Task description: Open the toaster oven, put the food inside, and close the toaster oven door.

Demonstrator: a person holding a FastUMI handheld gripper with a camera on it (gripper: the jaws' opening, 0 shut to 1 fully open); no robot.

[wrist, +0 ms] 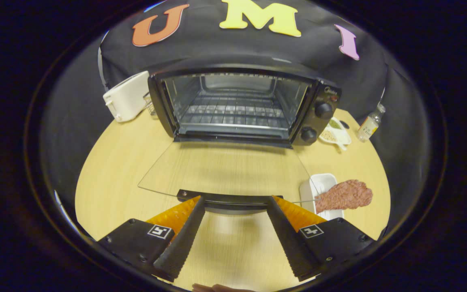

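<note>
Your gripper [233, 202] has its two fingers spread wide apart, and they grasp nothing. Between the fingertips lies the dark handle [229, 199] of the toaster oven door [225, 170]; each tip is just beside one end of the handle, but you cannot tell from here if they touch it. That glass door is folded down flat over the wooden table [112, 162], just ahead of the fingers, and you see the table's grain through it.

Beyond the door stands the toaster oven [241, 106], fully open, with a wire rack [233, 111] inside and two round knobs [316, 121] on its right panel. The food, a flat reddish piece of meat [345, 195], rests on a white tray [318, 186] just ahead of your right finger, beside the right corner of the door; part of it hangs over the tray's edge.

Further beyond, left of the oven, is a white toaster [127, 96]. Right of the oven are a small white dish [335, 132] and a clear bottle [369, 123].
</note>
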